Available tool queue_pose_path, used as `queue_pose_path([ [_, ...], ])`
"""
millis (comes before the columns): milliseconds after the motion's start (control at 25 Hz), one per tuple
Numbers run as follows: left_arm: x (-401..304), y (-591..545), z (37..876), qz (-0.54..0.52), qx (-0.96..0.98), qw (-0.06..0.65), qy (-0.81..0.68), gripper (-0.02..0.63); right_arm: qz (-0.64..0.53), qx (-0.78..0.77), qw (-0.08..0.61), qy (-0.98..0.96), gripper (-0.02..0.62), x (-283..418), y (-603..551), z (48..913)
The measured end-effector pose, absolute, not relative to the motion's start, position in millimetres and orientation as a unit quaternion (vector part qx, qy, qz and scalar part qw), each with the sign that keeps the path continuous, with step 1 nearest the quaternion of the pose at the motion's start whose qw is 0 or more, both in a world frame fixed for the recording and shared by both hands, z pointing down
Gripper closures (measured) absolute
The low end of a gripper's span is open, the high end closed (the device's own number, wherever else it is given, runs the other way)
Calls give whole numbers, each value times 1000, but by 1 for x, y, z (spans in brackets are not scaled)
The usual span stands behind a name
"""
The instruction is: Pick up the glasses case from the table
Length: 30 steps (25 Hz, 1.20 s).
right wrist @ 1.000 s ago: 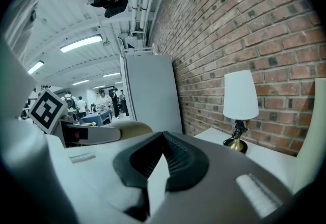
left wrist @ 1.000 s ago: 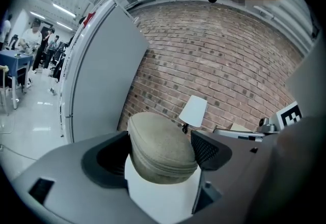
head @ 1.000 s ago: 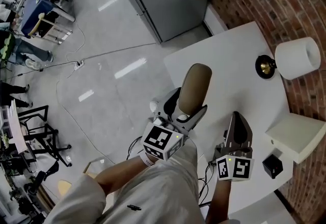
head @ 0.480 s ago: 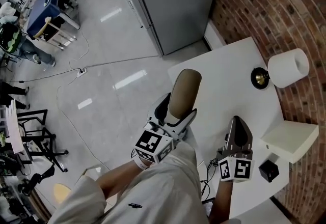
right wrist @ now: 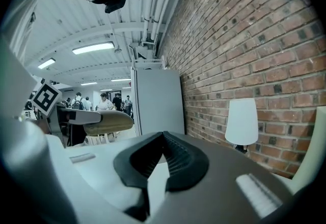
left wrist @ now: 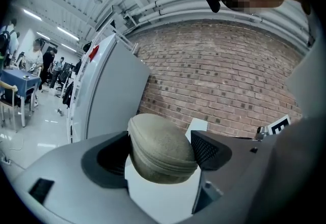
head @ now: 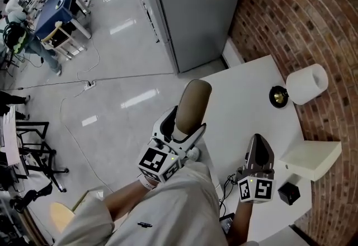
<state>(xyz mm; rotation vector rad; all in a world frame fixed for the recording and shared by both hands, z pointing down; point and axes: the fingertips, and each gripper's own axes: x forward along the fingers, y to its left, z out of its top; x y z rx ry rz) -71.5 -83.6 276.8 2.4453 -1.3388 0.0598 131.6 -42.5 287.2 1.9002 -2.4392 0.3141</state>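
Note:
The glasses case (head: 191, 104) is a tan oblong shell, held off the white table (head: 246, 99) at its left edge. My left gripper (head: 184, 126) is shut on the case's near end, one jaw on each side. In the left gripper view the case (left wrist: 159, 142) fills the gap between both pads, rounded end toward the brick wall. My right gripper (head: 258, 140) hovers above the table's near right part, its jaws (right wrist: 163, 139) shut with nothing between them. From the right gripper view the case (right wrist: 104, 122) shows at the left, level in the air.
A white lamp (head: 305, 84) on a dark round base (head: 278, 96) stands at the table's far right by the brick wall. A white box (head: 311, 159) and a small black cube (head: 288, 193) lie near right. A grey cabinet (head: 196, 10) stands behind; people sit far left.
The left gripper has risen with the case and drifted left toward the table's edge. The right gripper has risen a little, still shut.

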Motion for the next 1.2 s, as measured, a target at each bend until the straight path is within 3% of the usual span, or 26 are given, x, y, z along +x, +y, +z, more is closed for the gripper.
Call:
queue_pose_path([
  [1200, -80, -55, 248, -16, 866, 174, -469, 216, 83, 614, -2, -785, 584, 131, -20, 263],
])
